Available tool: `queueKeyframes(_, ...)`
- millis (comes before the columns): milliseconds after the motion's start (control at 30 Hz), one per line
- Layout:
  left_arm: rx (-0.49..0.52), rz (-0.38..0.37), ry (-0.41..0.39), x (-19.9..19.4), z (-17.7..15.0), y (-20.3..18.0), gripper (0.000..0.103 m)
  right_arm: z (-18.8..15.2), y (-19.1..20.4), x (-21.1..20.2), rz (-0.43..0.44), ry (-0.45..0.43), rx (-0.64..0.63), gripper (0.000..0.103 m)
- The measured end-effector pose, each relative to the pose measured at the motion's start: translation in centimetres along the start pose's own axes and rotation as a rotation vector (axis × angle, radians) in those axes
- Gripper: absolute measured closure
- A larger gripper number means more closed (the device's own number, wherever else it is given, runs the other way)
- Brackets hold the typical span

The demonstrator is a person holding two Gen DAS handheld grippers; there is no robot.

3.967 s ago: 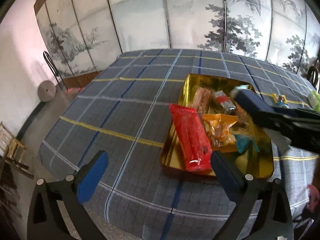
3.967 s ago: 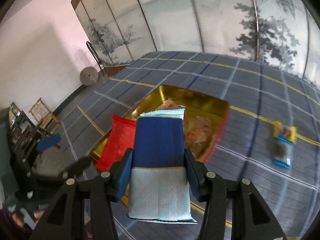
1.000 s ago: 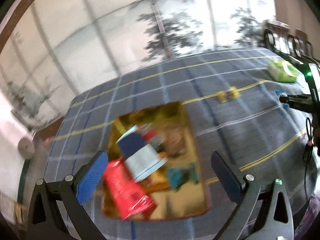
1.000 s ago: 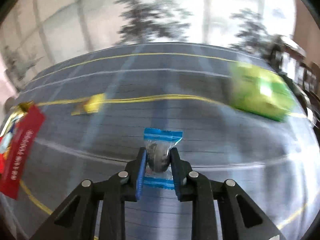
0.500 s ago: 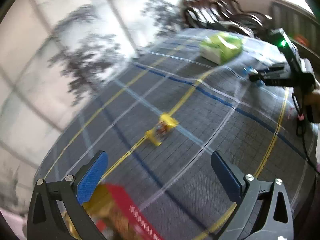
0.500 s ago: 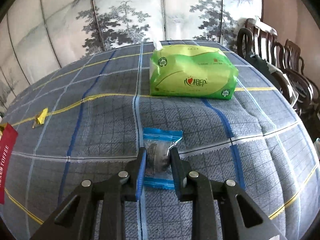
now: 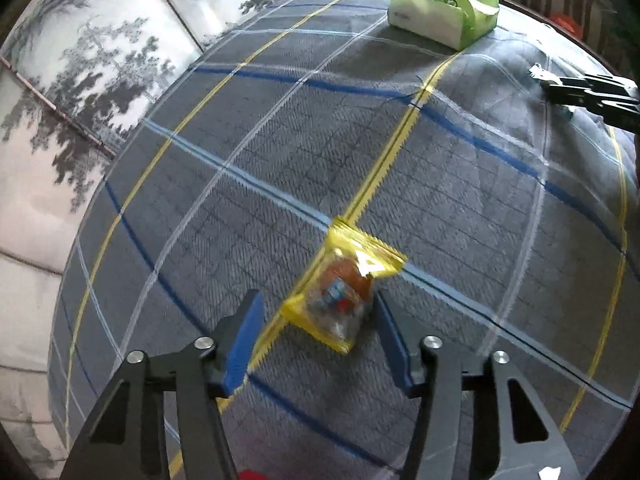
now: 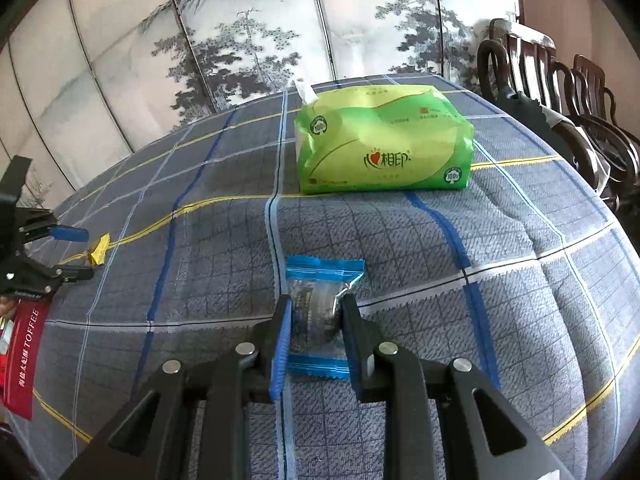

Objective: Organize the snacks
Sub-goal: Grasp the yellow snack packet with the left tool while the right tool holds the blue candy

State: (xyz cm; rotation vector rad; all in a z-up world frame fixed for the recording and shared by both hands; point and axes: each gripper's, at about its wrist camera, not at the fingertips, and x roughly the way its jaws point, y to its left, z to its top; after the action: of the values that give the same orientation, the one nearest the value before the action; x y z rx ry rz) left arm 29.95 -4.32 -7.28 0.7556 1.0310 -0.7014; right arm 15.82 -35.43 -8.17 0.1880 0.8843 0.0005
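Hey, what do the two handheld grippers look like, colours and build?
Both the left gripper and the right gripper have black angular frames with cut-out openings, round silver bolts at the joints, and flat blue pads on the two fingers.

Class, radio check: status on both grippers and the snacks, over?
Right gripper shut on blue snack packet. Left gripper closing around yellow snack packet, left pad still clear. Green tissue pack behind, nothing blocking.
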Motion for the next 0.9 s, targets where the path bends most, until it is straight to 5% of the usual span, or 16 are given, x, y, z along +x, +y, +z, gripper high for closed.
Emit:
queueKeyframes(133,0.051,-0.020,-0.029,0.2,0.7,-0.9,0.055,0.0,-0.1,0.0,0.001,-0.001,0.005,0.079)
queueKeyframes(167,0.043,-0.050,-0.030,0.2,0.7,-0.8,0.075,0.0,-0.1,0.0,0.000,-0.001,0.006,0.079)
queueKeyframes(200,0.008,-0.092,-0.021,0.3,0.8,-0.4,0.081,0.0,0.0,0.0,-0.003,-0.001,0.005,0.079)
queueKeyframes(333,-0.155,-0.055,0.020,-0.1,0.5,-0.4,0.082,0.0,0.1,0.0,-0.003,-0.001,0.006,0.079)
queueKeyframes(500,-0.413,-0.052,-0.030,-3.9,-2.7,-2.4,0.082,0.0,0.1,0.0,0.002,-0.001,0.011,0.079)
queueKeyframes(700,-0.663,-0.090,-0.090,-10.2,-8.4,-8.0,0.082,-0.1,-0.3,0.0,0.016,-0.002,0.024,0.079)
queueKeyframes(900,-0.840,-0.079,-0.133,-14.6,-14.7,-9.4,0.082,-0.1,-0.4,0.1,0.009,-0.001,0.018,0.079)
